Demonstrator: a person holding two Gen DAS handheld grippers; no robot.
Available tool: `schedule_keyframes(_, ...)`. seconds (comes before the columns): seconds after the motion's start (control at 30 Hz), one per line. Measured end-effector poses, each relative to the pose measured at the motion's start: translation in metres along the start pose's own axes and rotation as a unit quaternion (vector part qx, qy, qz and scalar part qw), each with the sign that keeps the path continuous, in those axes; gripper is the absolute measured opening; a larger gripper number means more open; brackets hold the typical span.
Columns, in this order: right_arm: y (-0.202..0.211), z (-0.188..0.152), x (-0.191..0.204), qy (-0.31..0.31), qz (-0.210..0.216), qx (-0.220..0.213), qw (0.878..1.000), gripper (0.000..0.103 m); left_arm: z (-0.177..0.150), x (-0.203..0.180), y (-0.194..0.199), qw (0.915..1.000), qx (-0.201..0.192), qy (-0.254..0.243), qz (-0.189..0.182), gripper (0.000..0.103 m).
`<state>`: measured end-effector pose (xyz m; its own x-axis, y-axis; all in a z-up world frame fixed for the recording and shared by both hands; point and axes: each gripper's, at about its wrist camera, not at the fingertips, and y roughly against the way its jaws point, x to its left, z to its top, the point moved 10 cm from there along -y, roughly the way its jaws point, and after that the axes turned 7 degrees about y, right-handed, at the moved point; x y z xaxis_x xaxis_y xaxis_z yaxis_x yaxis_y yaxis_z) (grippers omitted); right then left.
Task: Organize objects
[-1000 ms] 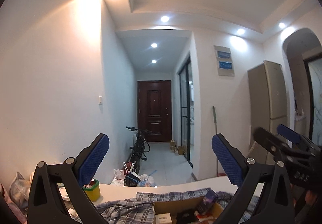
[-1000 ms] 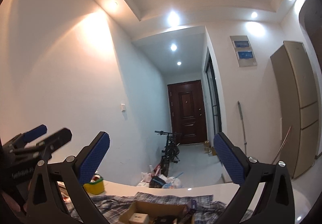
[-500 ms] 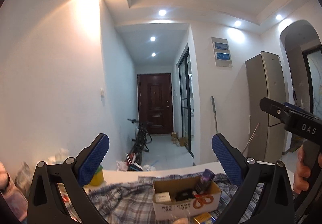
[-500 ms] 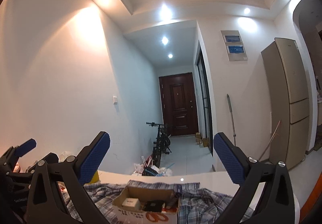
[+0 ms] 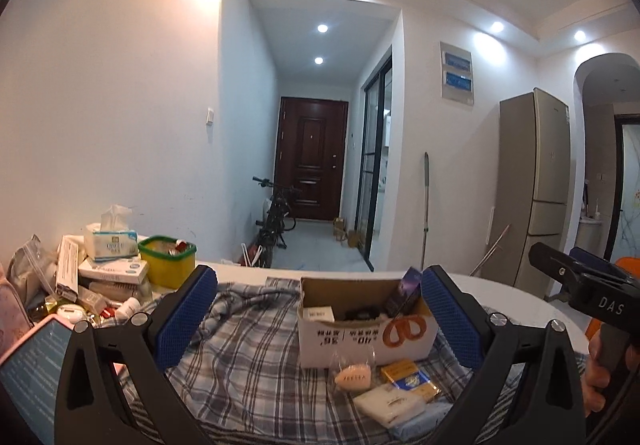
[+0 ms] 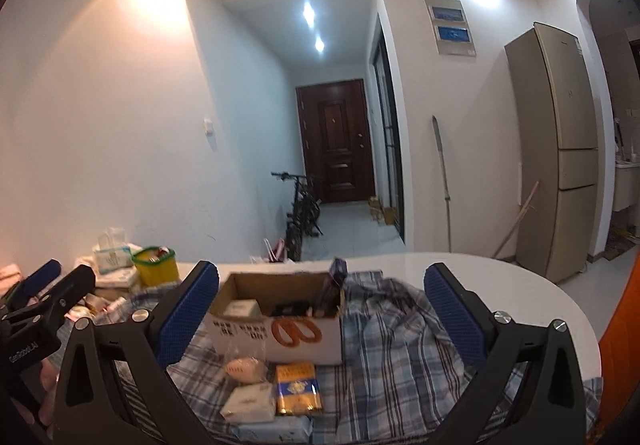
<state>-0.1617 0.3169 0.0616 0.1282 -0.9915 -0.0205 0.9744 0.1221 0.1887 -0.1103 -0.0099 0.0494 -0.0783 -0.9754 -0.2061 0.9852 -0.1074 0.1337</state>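
An open cardboard box [image 5: 360, 333] [image 6: 280, 329] holding several small items stands on a plaid cloth [image 5: 248, 365] [image 6: 392, 349]. In front of it lie a pink sponge in a clear packet [image 5: 352, 372] [image 6: 243, 368], a yellow and blue packet [image 5: 409, 376] [image 6: 298, 387] and a white packet [image 5: 389, 403] [image 6: 249, 403]. My left gripper [image 5: 320, 321] hovers open above the cloth, with the box between its blue pads. My right gripper [image 6: 322, 319] is open too, with nothing held. Each gripper shows at the edge of the other's view.
A pile of clutter sits at the table's left: a tissue pack [image 5: 110, 241], a yellow tub with a green rim [image 5: 168, 261] [image 6: 154, 265], boxes and bottles. The white table [image 6: 480, 273] curves round at the right. A tablet [image 5: 36, 365] lies near left. Hallway, bicycle and fridge lie beyond.
Both cameras have tilted down toward the table, so the box, the cloth and the packets in front of it now fill the lower view. Both grippers stayed open.
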Motion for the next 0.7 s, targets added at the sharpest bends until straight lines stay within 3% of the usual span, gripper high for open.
schedule_keyframes(0.13,-0.01,-0.014,0.002,0.019,-0.031,0.014,0.999,0.103,-0.015,0.006,-0.016,0.9999,0.015,0.008,-0.001,0.103)
schedule_keyframes(0.27,-0.023,-0.03,0.015,0.035,-0.021,0.031,0.999,0.103,-0.031,0.017,-0.04,0.9989,0.035,0.029,0.011,0.103)
schedule_keyframes(0.4,-0.042,-0.042,0.016,0.042,-0.032,0.046,0.998,0.103,-0.053,0.025,-0.057,0.997,0.064,0.012,0.043,0.103)
schedule_keyframes(0.7,-0.063,-0.073,0.007,0.036,-0.029,0.092,0.995,0.103,-0.085,0.027,-0.078,0.9915,0.121,0.008,0.049,0.103)
